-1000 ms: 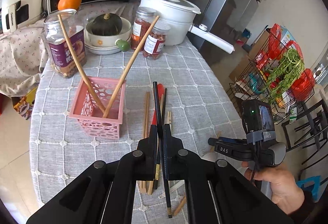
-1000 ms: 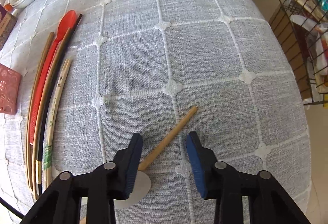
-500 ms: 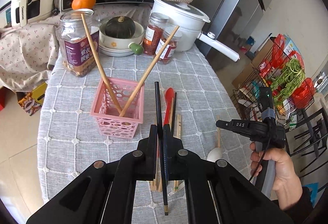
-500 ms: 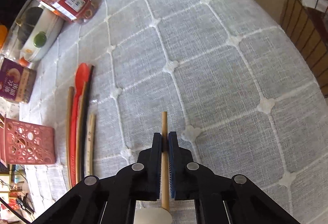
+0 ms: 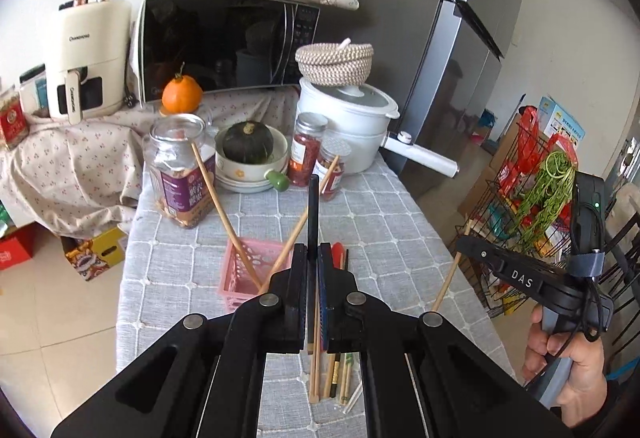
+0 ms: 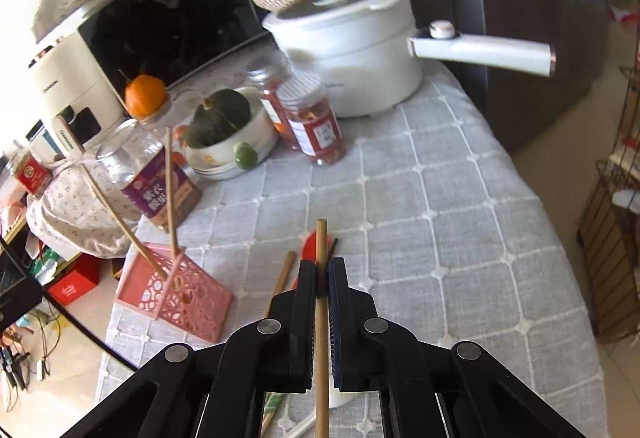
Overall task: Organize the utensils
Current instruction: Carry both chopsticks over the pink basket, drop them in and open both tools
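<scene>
My left gripper is shut on a black chopstick, held above the grey checked tablecloth. Just beyond it stands the pink basket with two wooden chopsticks leaning in it. Several loose chopsticks and a red spoon lie under the gripper. My right gripper is shut on the wooden handle of a utensil with a white end, lifted off the cloth. The pink basket sits to its left. In the left wrist view the right gripper hovers at the table's right side.
A labelled glass jar, a bowl with a dark squash, two spice jars and a white pot with a long handle crowd the table's far end. A microwave stands behind. A wire rack stands on the floor at right.
The right gripper shut on the wooden handle and lifted it off the cloth. Both grippers rose and tilted up, so the far end of the table and the appliances came into view.
</scene>
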Motion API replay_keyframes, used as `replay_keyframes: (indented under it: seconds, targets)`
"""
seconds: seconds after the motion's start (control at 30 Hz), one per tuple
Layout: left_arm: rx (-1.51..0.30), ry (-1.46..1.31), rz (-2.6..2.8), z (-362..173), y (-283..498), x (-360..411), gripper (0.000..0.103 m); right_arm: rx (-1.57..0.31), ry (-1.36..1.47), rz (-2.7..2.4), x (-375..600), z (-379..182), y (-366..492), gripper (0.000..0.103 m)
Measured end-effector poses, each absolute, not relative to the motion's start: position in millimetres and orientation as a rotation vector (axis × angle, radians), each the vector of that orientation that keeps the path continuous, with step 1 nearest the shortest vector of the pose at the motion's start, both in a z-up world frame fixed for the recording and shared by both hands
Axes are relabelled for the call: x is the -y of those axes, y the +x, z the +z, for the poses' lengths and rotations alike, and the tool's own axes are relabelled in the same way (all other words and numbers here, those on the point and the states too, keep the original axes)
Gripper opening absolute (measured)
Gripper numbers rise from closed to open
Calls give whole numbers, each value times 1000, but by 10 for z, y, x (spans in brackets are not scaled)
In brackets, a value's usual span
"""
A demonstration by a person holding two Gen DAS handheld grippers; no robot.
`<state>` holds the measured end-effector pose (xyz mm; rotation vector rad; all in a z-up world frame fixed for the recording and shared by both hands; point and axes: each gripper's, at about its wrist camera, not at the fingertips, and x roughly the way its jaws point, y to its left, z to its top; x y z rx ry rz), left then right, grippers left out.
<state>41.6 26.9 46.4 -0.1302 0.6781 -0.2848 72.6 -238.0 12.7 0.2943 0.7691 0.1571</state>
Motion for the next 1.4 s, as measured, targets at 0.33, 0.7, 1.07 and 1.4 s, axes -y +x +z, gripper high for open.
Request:
replay_keyframes:
  seconds: [0.33,0.7,1.07,1.4]
  targets:
    - [-500,-225,-225,931,338,-597,5,-555,318,244,2238,741,504,4]
    - [-473,-247,-79,739,761,-765,5,-451,437,293,2145,962,627,4]
    - [-561,-294,-42,263,1255,-870,5,-434,416,313,1739,1012,1052,4]
    - [-614,-309,-89,-18,1437,-816,5,-440,256,285,1266,843,1391,4]
